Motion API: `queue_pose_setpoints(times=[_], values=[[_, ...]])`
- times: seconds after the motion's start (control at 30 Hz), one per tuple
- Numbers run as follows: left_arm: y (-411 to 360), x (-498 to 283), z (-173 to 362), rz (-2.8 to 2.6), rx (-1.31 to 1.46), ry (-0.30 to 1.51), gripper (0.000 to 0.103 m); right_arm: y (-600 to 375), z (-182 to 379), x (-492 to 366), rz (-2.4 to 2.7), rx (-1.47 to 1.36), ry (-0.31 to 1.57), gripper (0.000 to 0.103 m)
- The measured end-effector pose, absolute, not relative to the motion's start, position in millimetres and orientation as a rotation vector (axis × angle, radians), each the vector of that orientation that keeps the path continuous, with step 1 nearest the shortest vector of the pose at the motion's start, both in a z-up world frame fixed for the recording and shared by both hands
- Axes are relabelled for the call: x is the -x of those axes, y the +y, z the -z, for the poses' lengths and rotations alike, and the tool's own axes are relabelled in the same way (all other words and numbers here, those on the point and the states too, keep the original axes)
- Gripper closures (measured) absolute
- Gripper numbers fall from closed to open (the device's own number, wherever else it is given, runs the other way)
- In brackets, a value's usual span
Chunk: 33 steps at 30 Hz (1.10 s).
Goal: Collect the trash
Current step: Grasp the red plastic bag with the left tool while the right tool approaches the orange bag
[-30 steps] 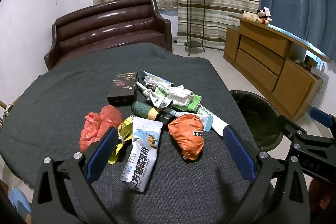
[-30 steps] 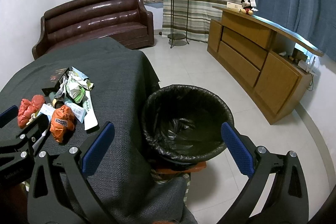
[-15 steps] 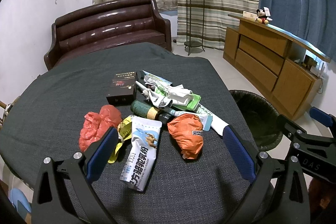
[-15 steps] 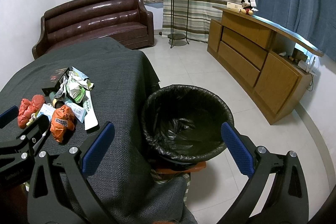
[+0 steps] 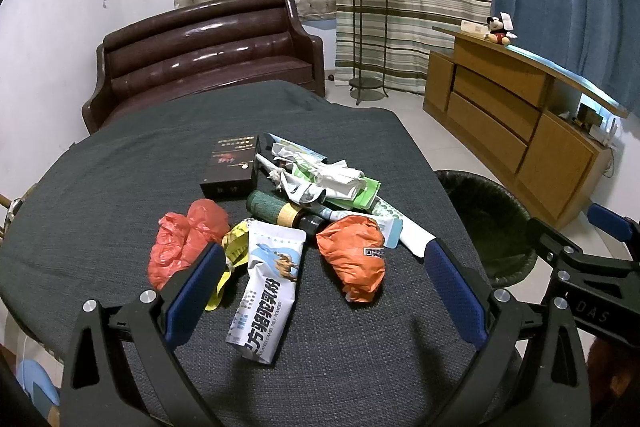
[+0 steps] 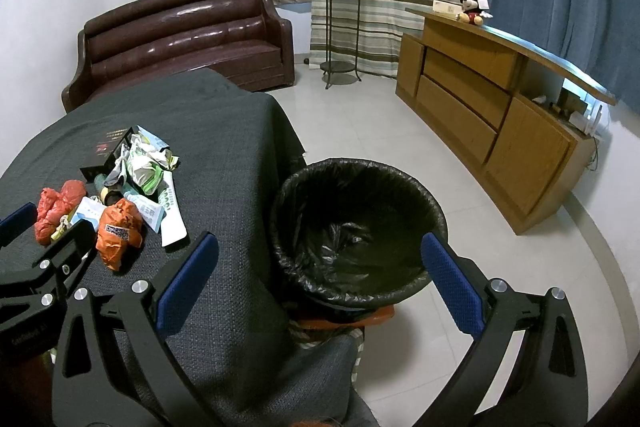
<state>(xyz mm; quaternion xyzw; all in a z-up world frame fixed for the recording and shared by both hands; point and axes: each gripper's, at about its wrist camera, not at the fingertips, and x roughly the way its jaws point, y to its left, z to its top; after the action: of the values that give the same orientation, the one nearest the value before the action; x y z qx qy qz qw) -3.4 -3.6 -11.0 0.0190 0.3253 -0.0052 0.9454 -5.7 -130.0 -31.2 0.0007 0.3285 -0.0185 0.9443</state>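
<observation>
Almost nothing has moved since a second ago: your left gripper has eased only slightly nearer the pile on the table, and your right gripper has stayed over the bin; both are spread wide and hold nothing. Only your right view looks down into the one bin, standing beside the table, its black liner holding no trash you can make out. Only your left view shows the pile plainly: one black box, one red bag, one orange bag, one white pouch, one bottle, and crumpled wrappers too tangled to count.
</observation>
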Motion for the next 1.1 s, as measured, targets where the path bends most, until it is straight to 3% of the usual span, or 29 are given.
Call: queue_pose_setpoints(times=[0.4,0.5,0.57,0.73,1.1], values=[[12.5,0.8,9.2,0.007,-0.012,0.688,0.007,-131.2,31.3,5.4,0.039,0.001,0.673,0.005],[21.1,3.4,9.5,-0.008,-0.011,0.694,0.007,-132.5,32.7,4.9,0.039,-0.005,0.678,0.008],[27.5,5.5,9.7,-0.022,-0.015,0.697,0.007,-132.0,35.7,3.2,0.032,-0.014,0.693,0.018],[55.0,6.6,13.8,-0.064,-0.009,0.716,0.007,-124.2,42.5,-1.0,0.008,-0.026,0.731,0.024],[91.7,-4.9,14.9,-0.127,-0.025,0.733,0.007,-90.9,44.0,-12.6,-0.032,0.004,0.750,0.024]])
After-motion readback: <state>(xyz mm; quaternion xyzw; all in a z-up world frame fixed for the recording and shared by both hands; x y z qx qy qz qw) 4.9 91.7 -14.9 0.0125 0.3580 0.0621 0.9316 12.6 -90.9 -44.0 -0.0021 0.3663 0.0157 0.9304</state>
